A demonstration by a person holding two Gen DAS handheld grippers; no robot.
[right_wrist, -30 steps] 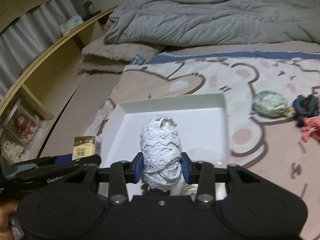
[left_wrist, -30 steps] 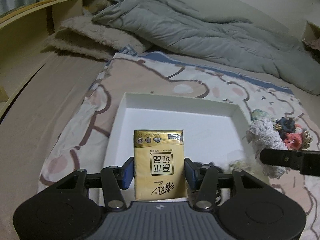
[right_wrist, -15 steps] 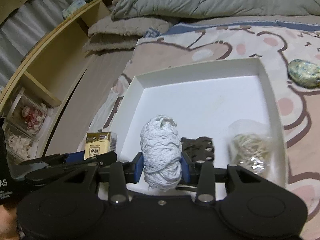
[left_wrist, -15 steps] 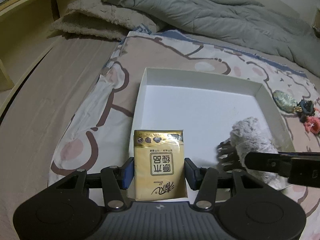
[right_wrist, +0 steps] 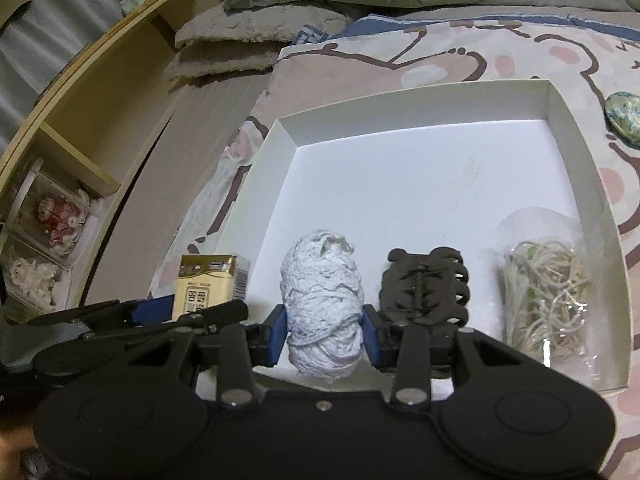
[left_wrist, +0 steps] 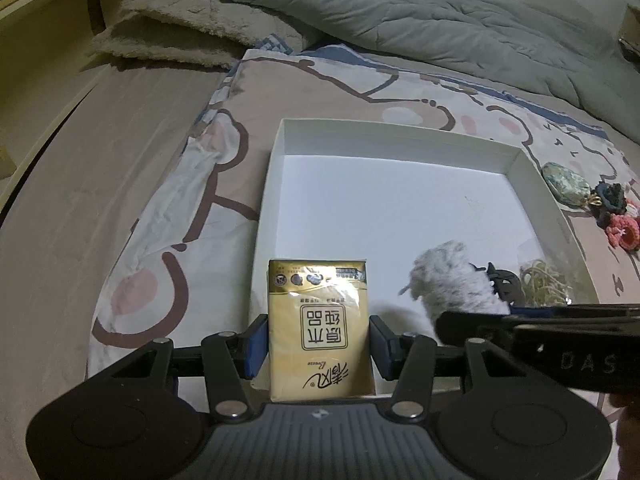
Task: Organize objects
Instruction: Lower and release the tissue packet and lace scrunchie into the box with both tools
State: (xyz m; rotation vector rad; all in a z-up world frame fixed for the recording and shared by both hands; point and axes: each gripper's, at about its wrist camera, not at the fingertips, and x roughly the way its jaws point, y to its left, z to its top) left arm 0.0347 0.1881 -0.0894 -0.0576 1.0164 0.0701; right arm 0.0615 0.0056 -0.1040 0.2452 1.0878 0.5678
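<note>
A gold tissue pack (left_wrist: 318, 320) stands upright between the pads of my left gripper (left_wrist: 318, 340) at the near left corner of the white tray (left_wrist: 400, 132). The pads still touch its sides while the jaws are opening. My right gripper (right_wrist: 324, 332) is around a white yarn ball (right_wrist: 322, 296), low inside the tray (right_wrist: 420, 92). Its jaws are opening too, with the pads against the ball. A black hair claw (right_wrist: 424, 292) and a clear bag of rubber bands (right_wrist: 544, 296) lie in the tray to the right of the ball.
On the bear-print sheet right of the tray lie a green patterned pouch (left_wrist: 566, 182), a dark scrunchie (left_wrist: 610, 200) and a red one (left_wrist: 624, 234). A grey duvet (left_wrist: 400, 12) and a folded fuzzy blanket (left_wrist: 172, 32) lie beyond. A wooden shelf (right_wrist: 80, 100) runs along the left.
Both grippers have come down toward the tray's near end. The right one carried the yarn ball in from the right and now has it beside the hair claw.
</note>
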